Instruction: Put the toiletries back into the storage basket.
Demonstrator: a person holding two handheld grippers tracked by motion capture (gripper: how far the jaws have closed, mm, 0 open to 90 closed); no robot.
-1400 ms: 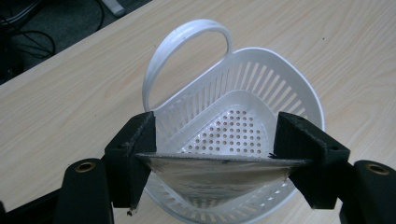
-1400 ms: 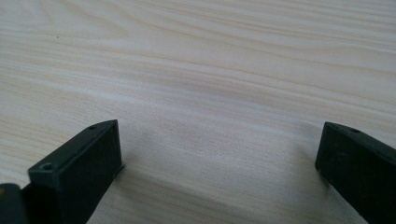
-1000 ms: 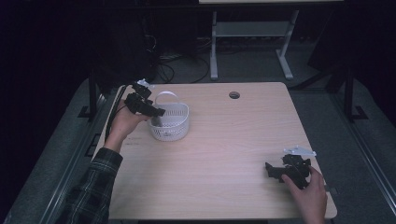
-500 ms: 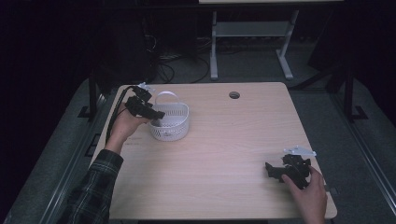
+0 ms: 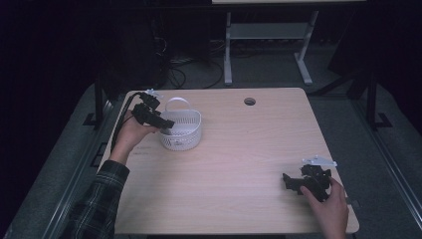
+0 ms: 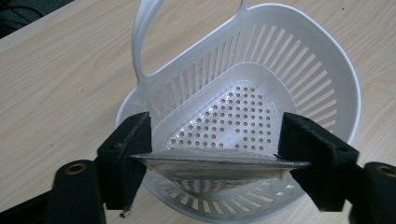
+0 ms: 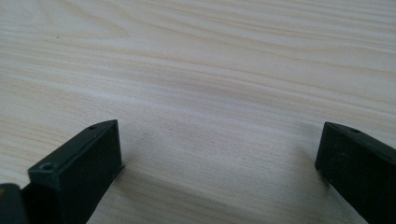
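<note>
Left gripper (image 6: 212,161), jaws clamped on a thin, flat grey metal piece (image 6: 219,163), above the white slotted plastic basket (image 5: 181,130) at the light wooden surface's (image 5: 239,164) far left. Right gripper (image 5: 293,183), jaws apart, near right.

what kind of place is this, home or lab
Probably a lab or recording workspace, not a home: a bare wooden table with a cable hole, cables on the floor, and a metal stand behind.

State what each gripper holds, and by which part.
Left gripper clamps a thin metal piece by its two ends, over the basket. Right gripper holds nothing.
</note>
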